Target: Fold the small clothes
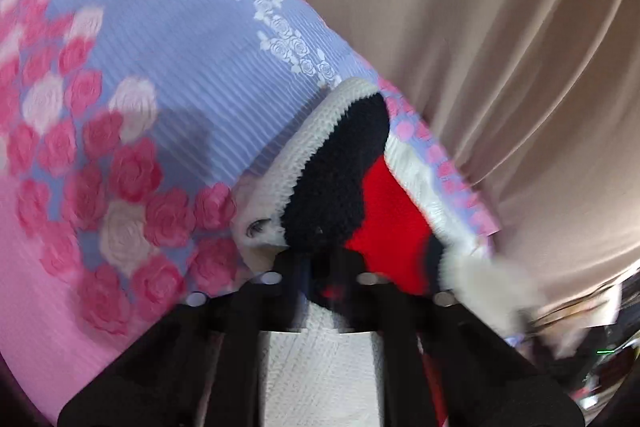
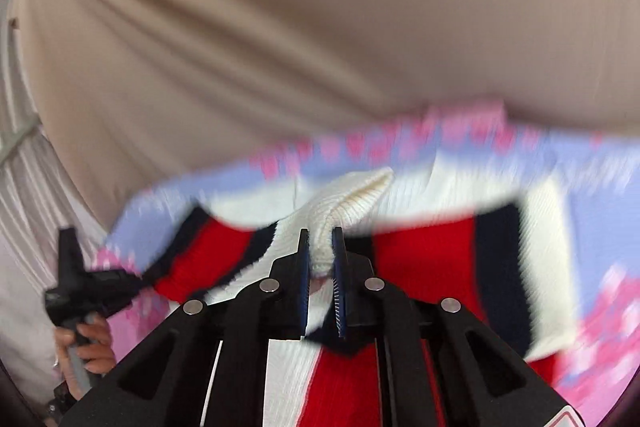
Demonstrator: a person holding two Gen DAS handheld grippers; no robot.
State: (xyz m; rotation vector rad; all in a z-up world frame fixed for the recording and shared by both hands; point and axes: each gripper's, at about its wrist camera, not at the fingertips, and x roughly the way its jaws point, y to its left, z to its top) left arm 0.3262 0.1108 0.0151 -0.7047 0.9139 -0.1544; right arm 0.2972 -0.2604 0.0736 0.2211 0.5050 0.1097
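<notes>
A small knit sweater (image 2: 424, 255) in red, navy and white lies across a lilac bedspread with pink roses (image 1: 168, 39). My right gripper (image 2: 320, 247) is shut on a white ribbed fold of the sweater and holds it up. My left gripper (image 1: 320, 267) is shut on another part of the sweater (image 1: 340, 179), where navy, red and white knit bunches between its fingers. In the right wrist view the left gripper (image 2: 80, 287) shows at the far left, held by a hand (image 2: 86, 347), pinching the sweater's edge.
A beige curtain (image 2: 280, 47) hangs in folds behind the bed and fills the background of both views (image 1: 500, 47). The bedspread (image 2: 592, 307) runs on to the right. Dark clutter (image 1: 600, 359) sits at the far right of the left wrist view.
</notes>
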